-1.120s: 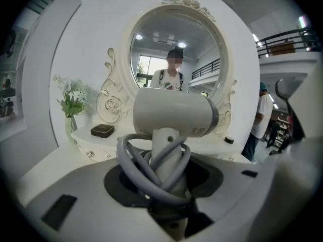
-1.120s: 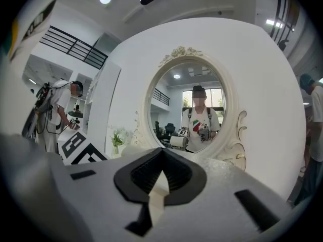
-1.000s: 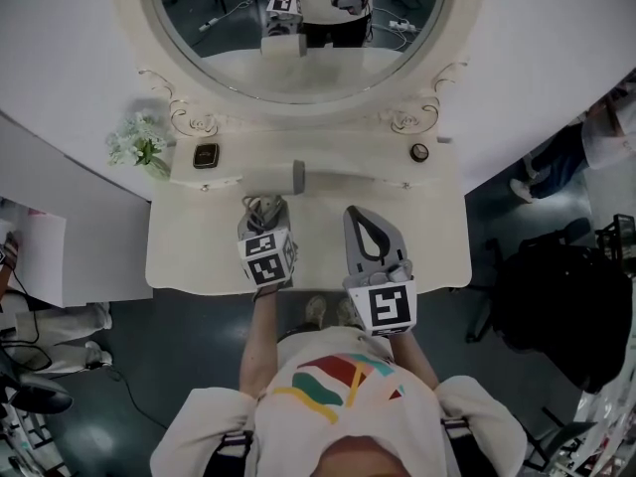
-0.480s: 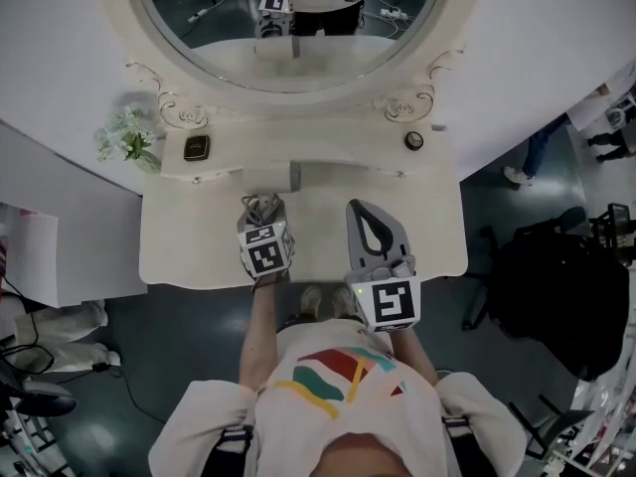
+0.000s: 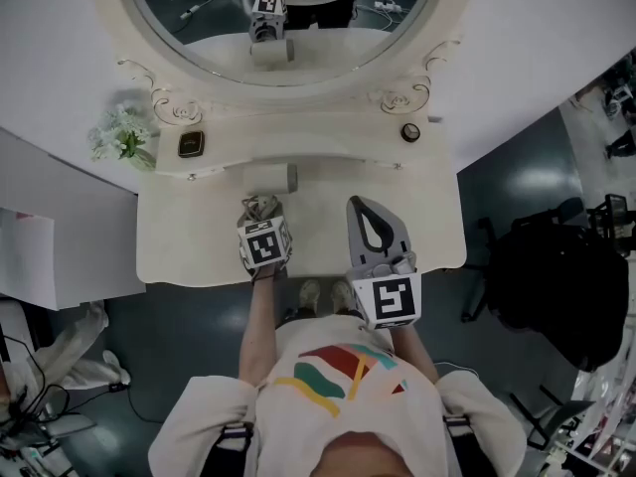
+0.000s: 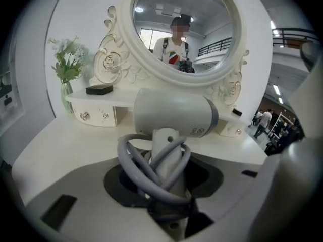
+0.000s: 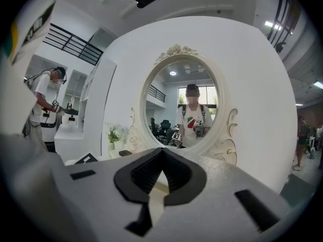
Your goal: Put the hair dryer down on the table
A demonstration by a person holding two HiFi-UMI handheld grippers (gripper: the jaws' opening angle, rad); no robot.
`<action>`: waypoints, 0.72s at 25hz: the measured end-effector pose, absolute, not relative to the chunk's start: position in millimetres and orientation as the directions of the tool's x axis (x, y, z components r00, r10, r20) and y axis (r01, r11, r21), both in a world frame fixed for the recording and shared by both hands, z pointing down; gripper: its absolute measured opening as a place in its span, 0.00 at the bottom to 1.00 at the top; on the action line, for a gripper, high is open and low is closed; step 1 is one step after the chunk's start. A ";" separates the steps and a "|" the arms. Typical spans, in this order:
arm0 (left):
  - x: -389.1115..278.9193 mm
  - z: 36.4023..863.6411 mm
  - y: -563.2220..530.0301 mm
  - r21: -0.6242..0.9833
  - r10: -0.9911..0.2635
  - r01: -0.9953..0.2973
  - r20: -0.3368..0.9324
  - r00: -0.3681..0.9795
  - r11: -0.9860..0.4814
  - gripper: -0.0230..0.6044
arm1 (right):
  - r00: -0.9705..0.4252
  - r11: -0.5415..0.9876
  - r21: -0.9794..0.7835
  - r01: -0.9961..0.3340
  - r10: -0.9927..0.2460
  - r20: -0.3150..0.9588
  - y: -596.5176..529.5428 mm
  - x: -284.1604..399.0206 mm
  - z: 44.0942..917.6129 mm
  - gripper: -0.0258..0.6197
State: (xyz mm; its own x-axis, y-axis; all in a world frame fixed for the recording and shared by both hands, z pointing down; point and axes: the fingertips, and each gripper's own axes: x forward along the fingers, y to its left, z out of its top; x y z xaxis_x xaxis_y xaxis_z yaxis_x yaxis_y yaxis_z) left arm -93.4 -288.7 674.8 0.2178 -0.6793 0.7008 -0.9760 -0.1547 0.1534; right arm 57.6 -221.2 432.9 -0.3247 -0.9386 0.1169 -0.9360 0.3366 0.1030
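Cream-white dressing table [image 5: 189,241] with a carved oval mirror [image 5: 328,38] fills the scene, its raised shelf running along the far side; on that shelf's left end lies a small dark flat box [image 5: 192,144], with a spray of white flowers [image 5: 119,139] further left; the left gripper [image 5: 261,210] has its jaws partly apart and clamped on the handle of the white and grey hair dryer [image 6: 174,112], whose grey cord [image 6: 132,161] is looped round that handle; the dryer's barrel lies crosswise just near of the shelf front, left of the table's middle; whether it touches the tabletop cannot be told; the right gripper [image 5: 364,207] hangs over the near right part of the table, jaws closed tip to tip, holding nothing.
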 end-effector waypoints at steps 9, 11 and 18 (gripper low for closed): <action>-91.6 701.2 -284.3 0.185 -0.613 -0.971 0.753 0.238 -0.150 0.32 | -0.305 0.321 0.108 -0.941 -0.941 0.145 -217.7 63.5 435.7 0.04; -91.3 707.0 -284.8 0.189 -0.601 -0.971 0.763 0.239 -0.146 0.32 | -0.300 0.317 0.110 -0.942 -0.942 0.152 -217.6 64.7 437.9 0.04; -90.2 723.3 -286.1 0.194 -0.560 -0.970 0.792 0.243 -0.146 0.32 | -0.297 0.321 0.120 -0.940 -0.938 0.179 -217.9 62.9 445.9 0.04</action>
State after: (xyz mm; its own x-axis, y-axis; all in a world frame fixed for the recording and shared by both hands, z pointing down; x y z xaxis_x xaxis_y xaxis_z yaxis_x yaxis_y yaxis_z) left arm -90.2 -286.1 723.3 0.2426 -0.5596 0.7924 -0.9701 -0.1461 0.1939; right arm 62.9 -217.9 445.9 -0.2973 -0.9378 0.1791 -0.9396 0.3207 0.1196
